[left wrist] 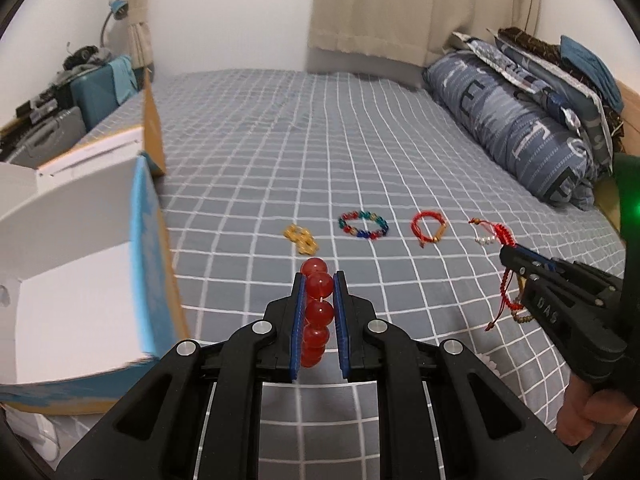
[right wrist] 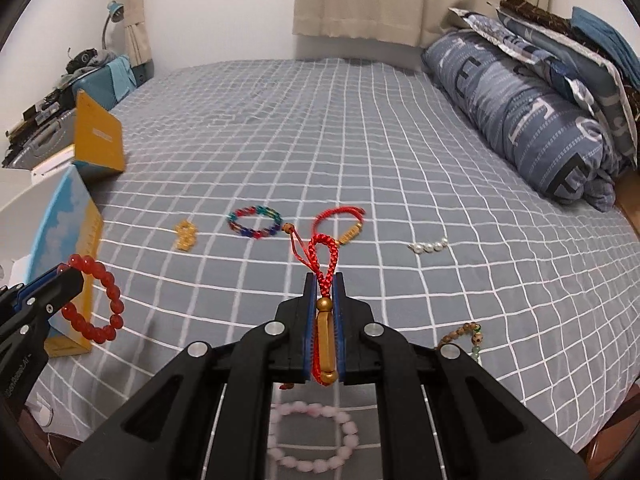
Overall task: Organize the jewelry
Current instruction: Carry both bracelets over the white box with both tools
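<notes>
My left gripper is shut on a red bead bracelet, held above the bed beside the open box; it also shows in the right wrist view. My right gripper is shut on a red braided cord bracelet with a gold tube, held above the bed. On the bedsheet lie a yellow bead piece, a multicoloured bead bracelet, a red cord bracelet, a pearl piece, a brown bead bracelet and a pink bead bracelet.
The open cardboard box has a white inside and blue rim, at the bed's left edge. A rolled blue duvet and pillows lie along the right. A bedside table with clutter stands at far left.
</notes>
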Motion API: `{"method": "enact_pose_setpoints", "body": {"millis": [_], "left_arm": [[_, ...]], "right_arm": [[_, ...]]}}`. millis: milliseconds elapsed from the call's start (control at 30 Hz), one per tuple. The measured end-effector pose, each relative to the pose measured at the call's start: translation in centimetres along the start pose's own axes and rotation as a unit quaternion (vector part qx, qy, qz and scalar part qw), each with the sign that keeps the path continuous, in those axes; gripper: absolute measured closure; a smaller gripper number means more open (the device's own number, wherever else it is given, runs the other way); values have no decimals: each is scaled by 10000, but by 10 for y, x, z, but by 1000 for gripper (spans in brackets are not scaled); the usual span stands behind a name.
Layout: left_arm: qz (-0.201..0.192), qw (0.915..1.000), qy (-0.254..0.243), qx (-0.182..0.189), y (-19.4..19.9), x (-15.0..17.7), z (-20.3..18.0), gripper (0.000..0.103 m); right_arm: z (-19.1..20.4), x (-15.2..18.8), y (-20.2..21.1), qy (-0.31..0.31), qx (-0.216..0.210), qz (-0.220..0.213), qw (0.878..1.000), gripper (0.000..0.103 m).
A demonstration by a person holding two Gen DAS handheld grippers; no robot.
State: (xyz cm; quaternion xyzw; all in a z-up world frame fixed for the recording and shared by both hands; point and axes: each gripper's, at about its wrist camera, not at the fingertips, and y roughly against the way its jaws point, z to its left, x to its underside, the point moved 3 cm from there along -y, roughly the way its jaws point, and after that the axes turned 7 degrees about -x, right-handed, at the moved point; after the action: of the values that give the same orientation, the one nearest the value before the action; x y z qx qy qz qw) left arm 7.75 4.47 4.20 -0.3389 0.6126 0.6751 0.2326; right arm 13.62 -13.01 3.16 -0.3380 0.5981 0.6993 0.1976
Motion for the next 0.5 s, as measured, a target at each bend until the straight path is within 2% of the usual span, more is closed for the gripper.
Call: {"method": "enact_pose_setpoints", "body": {"millis": [267,500], "left_arm": [[-294,9990,191,-269,44,-20,43,90],[-437,9948,578,-709,72,-28,111,90]], "right_arm": [[57,-20,32,138,-257,-283,9992,96],[126,-40,45,486,-493,-459,9965,96]]}}
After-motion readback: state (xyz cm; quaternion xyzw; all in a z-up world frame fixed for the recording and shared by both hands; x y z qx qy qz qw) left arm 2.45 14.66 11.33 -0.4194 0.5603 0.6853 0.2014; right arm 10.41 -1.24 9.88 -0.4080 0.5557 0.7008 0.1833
